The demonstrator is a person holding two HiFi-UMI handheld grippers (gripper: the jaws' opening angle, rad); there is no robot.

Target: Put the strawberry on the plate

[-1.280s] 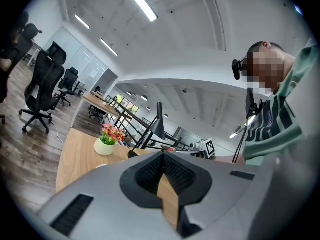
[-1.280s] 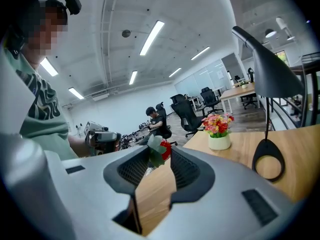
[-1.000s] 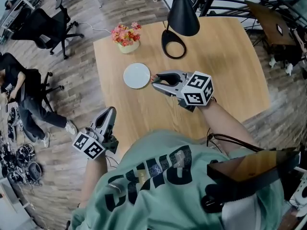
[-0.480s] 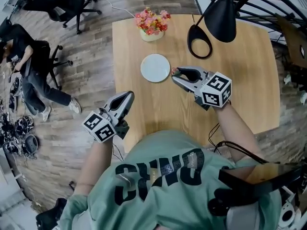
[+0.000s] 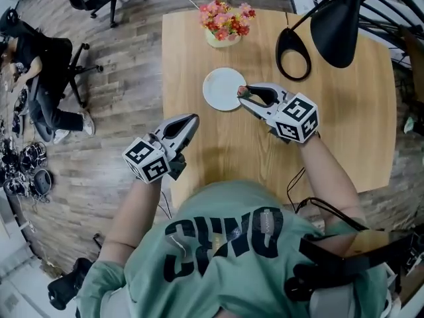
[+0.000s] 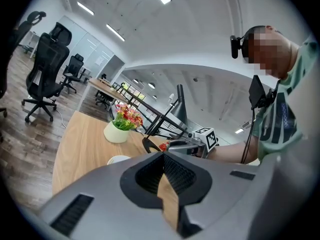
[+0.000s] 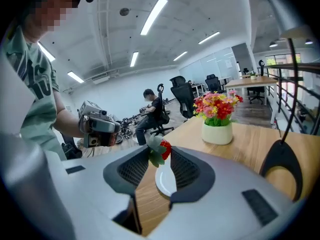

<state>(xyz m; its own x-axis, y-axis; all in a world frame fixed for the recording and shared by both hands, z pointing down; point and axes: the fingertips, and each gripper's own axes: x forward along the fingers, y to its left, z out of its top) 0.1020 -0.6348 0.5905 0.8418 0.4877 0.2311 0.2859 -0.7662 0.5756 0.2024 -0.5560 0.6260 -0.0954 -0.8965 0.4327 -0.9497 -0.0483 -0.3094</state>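
A red strawberry with green leaves is pinched between the tips of my right gripper. It also shows as the strawberry right at the near-right rim of the white plate on the wooden table. In the right gripper view the plate lies below and just beyond the jaws. My left gripper hangs at the table's left edge with its jaws touching and nothing between them; from it the right gripper with the strawberry appears ahead.
A pot of pink and red flowers stands at the far edge behind the plate. A black lamp with a ring base and dark shade stands at the far right. A seated person and office chairs are on the floor to the left.
My right gripper has carried the strawberry left, up to the plate's rim. My left gripper has risen toward the table's left edge. The head camera has shifted too.
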